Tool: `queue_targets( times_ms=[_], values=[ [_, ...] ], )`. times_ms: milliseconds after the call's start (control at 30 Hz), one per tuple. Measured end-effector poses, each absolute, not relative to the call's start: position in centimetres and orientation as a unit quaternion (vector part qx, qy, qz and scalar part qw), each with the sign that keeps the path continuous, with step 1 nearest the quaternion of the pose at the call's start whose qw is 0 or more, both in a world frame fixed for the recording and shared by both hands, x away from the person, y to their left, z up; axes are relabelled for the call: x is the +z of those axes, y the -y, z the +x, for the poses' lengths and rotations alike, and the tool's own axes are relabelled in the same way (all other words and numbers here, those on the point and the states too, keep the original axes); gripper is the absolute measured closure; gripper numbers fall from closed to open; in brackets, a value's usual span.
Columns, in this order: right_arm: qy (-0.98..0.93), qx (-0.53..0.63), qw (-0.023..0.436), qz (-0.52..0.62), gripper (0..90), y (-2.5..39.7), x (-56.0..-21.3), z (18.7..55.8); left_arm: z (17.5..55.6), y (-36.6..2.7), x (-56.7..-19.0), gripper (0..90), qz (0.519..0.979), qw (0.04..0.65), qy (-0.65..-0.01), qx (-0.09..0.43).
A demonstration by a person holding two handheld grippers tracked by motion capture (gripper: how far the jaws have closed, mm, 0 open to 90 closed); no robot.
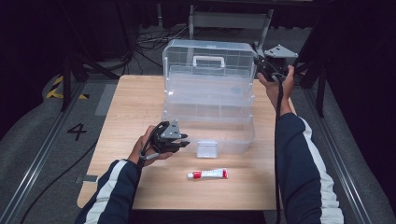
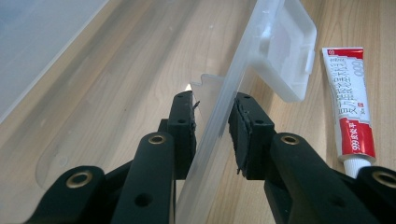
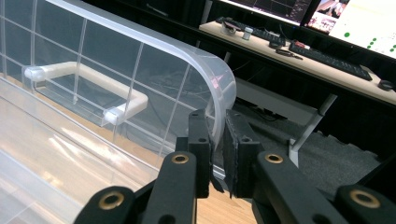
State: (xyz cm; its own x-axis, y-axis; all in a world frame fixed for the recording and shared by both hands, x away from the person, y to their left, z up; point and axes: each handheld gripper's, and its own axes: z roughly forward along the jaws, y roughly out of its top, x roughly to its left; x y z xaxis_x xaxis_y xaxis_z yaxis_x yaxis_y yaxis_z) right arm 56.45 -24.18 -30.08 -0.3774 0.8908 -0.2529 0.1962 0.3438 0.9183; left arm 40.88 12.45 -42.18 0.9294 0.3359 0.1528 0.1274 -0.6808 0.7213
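A clear plastic tiered box (image 1: 208, 116) stands open on the wooden table (image 1: 135, 98), its lid (image 1: 208, 56) with a white handle (image 1: 208, 60) raised at the back. My left gripper (image 1: 184, 142) is at the box's front left. In the left gripper view my left gripper (image 2: 212, 123) is shut on the box's thin front wall (image 2: 236, 77), beside the clear latch (image 2: 285, 51). My right gripper (image 1: 260, 65) is at the lid's right end. In the right gripper view my right gripper (image 3: 217, 140) is shut on the lid's curved edge (image 3: 219, 84).
A red and white ointment tube (image 1: 208, 174) lies on the table in front of the box, seen close as the tube (image 2: 352, 102) to the right of my left jaws. A desk with keyboards (image 3: 317, 56) stands behind the table. Cables lie on the floor (image 1: 154, 39).
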Motion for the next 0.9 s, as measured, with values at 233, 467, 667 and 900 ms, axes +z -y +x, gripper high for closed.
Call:
queue_targets(
  times_ms=[233,467,667,900],
  values=[
    [-0.722,0.415,0.393,0.39,81.9,24.1,-29.9,57.6,40.9,-12.5,-42.1,71.8,0.908,0.377,-0.127,0.132],
    [-0.725,0.41,0.389,0.393,81.6,24.0,-30.1,58.2,40.8,-12.7,-42.2,72.2,0.907,0.381,-0.125,0.127],
    [-0.735,0.398,0.381,0.395,81.3,23.8,-30.0,58.7,40.5,-12.8,-42.2,72.6,0.908,0.38,-0.121,0.124],
    [-0.735,0.398,0.375,0.401,81.3,23.8,-30.3,59.2,40.1,-12.9,-42.2,72.5,0.908,0.381,-0.123,0.123]
  ],
)
